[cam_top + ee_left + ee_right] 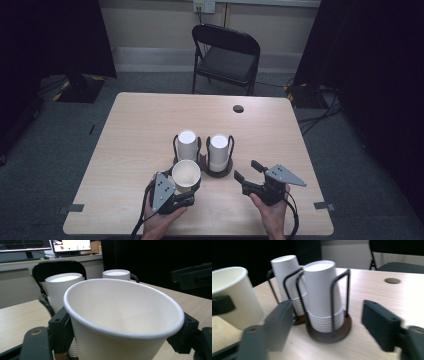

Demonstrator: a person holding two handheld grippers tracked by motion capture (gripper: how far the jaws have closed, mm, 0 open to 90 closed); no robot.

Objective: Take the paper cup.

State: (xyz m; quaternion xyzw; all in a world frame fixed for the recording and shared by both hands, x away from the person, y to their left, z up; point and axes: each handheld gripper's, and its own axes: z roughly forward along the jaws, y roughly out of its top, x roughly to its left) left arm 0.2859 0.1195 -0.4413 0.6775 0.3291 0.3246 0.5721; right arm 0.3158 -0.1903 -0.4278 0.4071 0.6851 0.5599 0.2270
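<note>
- Paper cup (186,175) sits mouth-up between my left gripper (176,192) fingers, just in front of the cup holder (218,172) on the tabletop (140,125). The left fingers (60,327) press its wall from both sides below the rim, so it is carried upright and its thin wall keeps its shape.
- Behind the held cup, the holder's two wire cages each keep a stack of upside-down cups: the left stack (187,144) and the right stack (219,150). The wires keep the nested cups from toppling, which is probably why they can be drawn off one at a time.
- To the right of the holder, my right gripper (248,171) has its fingers (278,325) spread wide with nothing between them, aimed at the right stack; I judge it is lined up to take a cup from there.
</note>
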